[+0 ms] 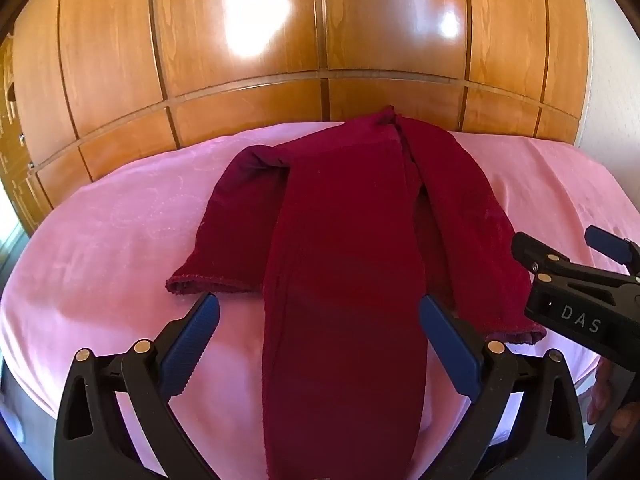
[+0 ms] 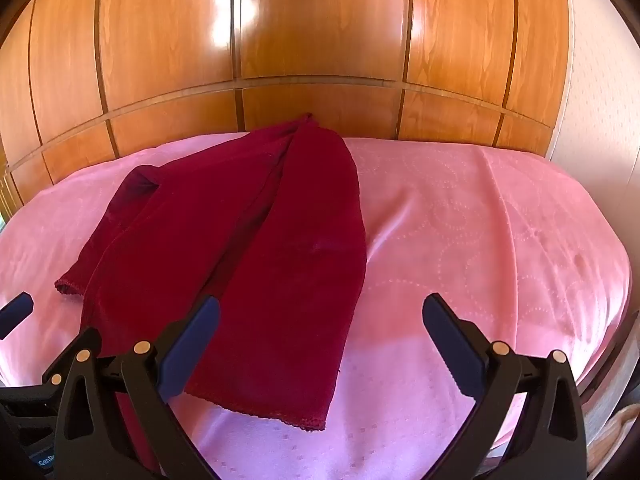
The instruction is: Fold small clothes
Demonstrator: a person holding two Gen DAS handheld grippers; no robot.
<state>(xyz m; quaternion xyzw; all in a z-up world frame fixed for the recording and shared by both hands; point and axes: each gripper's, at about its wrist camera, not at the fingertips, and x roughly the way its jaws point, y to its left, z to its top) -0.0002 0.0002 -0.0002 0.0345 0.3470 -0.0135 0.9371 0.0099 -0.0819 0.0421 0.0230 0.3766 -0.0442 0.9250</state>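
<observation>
Two claws hang over a bed with a pink cover, and one dark red garment lies on that cover in front of a wall of wooden wardrobe doors.

From the left wrist, the left claw has its blue-padded fingers spread wide apart, clamped on nothing. A long middle strip of the garment runs between them toward the camera, with a shorter flap lying to each side. The right claw comes in from the right edge, above the garment's right flap; its fingers also stand apart.

From the right wrist, the right claw is wide apart and empty, its left finger over the garment's near hem and its right finger over bare cover. The garment lies to the left of middle, its stitched hem nearest the camera. A finger of the left claw shows at the left edge.
</observation>
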